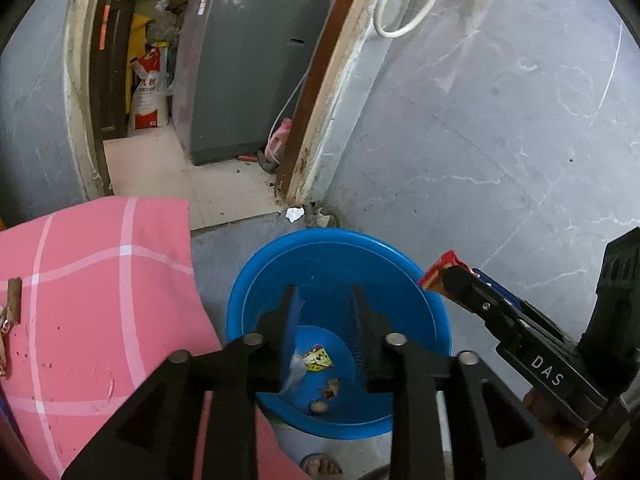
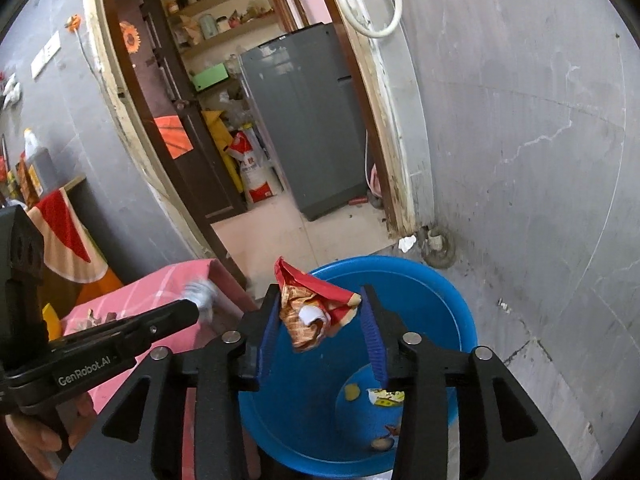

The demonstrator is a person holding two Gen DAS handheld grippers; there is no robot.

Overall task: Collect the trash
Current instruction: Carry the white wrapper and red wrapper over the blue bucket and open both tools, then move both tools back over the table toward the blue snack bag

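A blue bucket (image 1: 340, 236) (image 2: 400, 261) stands on the floor below both grippers, with several scraps on its bottom, among them a yellow-green wrapper (image 1: 318, 360) (image 2: 384, 396). My left gripper (image 1: 324, 292) (image 2: 192, 308) hangs over the bucket with a gap between its fingers. A blurred white scrap (image 1: 294, 372) (image 2: 200, 294) lies against the inner side of its left finger and is not pinched. My right gripper (image 2: 320, 292) (image 1: 448, 272) holds a crumpled red-and-orange wrapper (image 2: 316, 308) (image 1: 438, 266) between its blue pads over the bucket's near rim.
A pink checked cloth (image 1: 100, 300) covers a surface left of the bucket. Behind the bucket, an open doorway leads to a grey washing machine (image 1: 248, 68) and sacks. A white paper scrap (image 1: 295, 213) (image 2: 406, 243) lies by the door frame. A grey wall rises on the right. A person's foot (image 1: 320, 466) is beside the bucket.
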